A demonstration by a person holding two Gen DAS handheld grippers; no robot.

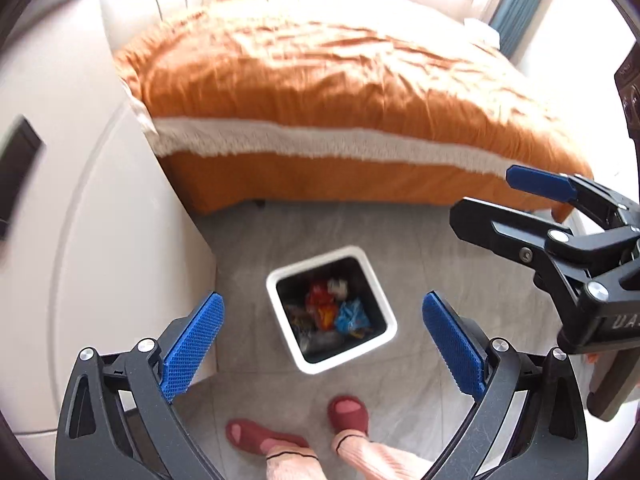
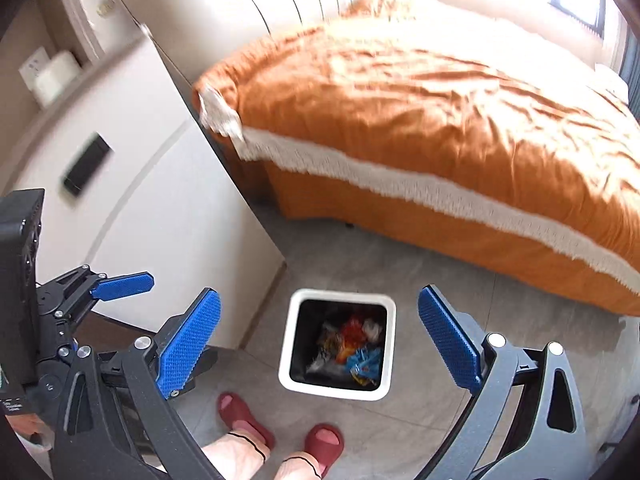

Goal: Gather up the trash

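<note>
A white square trash bin (image 1: pixel 280 276) with a black liner stands on the grey tiled floor below both grippers; it also shows in the right wrist view (image 2: pixel 290 360). Inside lie crumpled wrappers (image 1: pixel 332 312), red, orange, blue and white, also seen in the right wrist view (image 2: pixel 352 344). My left gripper (image 1: pixel 322 340) is open and empty above the bin. My right gripper (image 2: pixel 320 340) is open and empty too, held above the bin. The right gripper shows at the right edge of the left wrist view (image 1: pixel 516 196). The left gripper shows at the left edge of the right wrist view (image 2: pixel 120 288).
A bed with an orange cover and white fringe (image 1: pixel 340 80) fills the far side. A white cabinet (image 1: pixel 100 240) stands at left, with a black device (image 2: pixel 86 164) on top. The person's feet in red slippers (image 1: pixel 348 412) stand just before the bin.
</note>
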